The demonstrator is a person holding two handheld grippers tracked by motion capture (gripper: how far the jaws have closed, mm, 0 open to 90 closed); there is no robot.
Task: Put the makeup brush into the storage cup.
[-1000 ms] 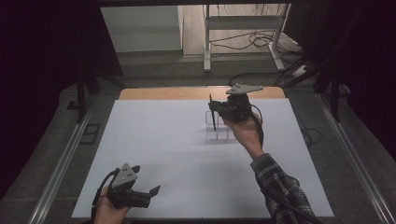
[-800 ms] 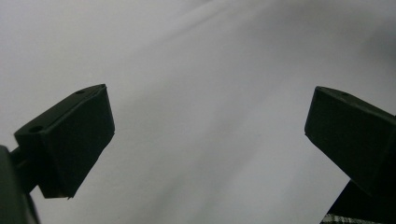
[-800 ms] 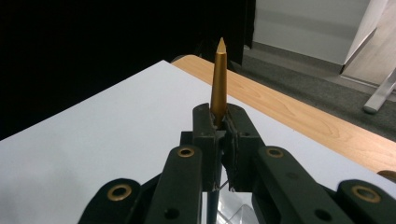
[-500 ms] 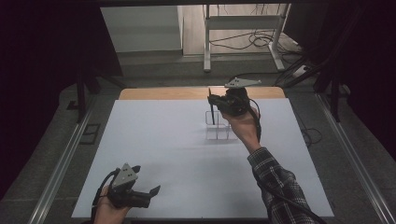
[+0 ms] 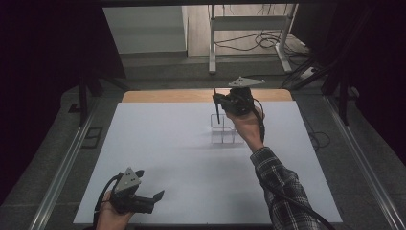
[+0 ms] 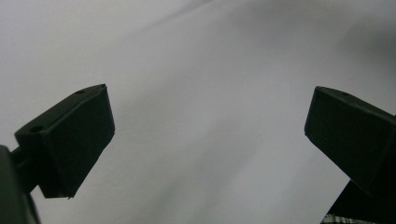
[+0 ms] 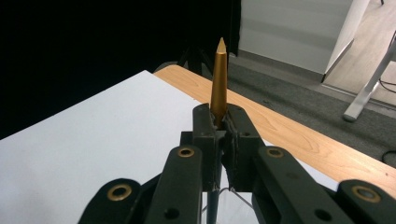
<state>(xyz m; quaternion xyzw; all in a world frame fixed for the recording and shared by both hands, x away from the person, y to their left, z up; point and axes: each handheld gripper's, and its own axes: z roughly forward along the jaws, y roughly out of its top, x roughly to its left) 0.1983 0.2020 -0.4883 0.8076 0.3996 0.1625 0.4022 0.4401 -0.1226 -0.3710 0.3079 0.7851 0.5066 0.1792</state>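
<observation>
Meanwhile, with the left gripper (image 5: 143, 199) resting spread and empty near the front left corner of the white table (image 5: 158, 143), the right gripper (image 7: 219, 122), pinching a gold-tipped pen (image 7: 218, 79) upright, should lower it straight into the clear holder (image 5: 222, 128) toward the far edge, keeping it vertical.

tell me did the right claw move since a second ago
Yes, slightly. In the high view the right claw, shut on the pen, has lifted toward the table's wooden far edge, above the clear holder.
</observation>
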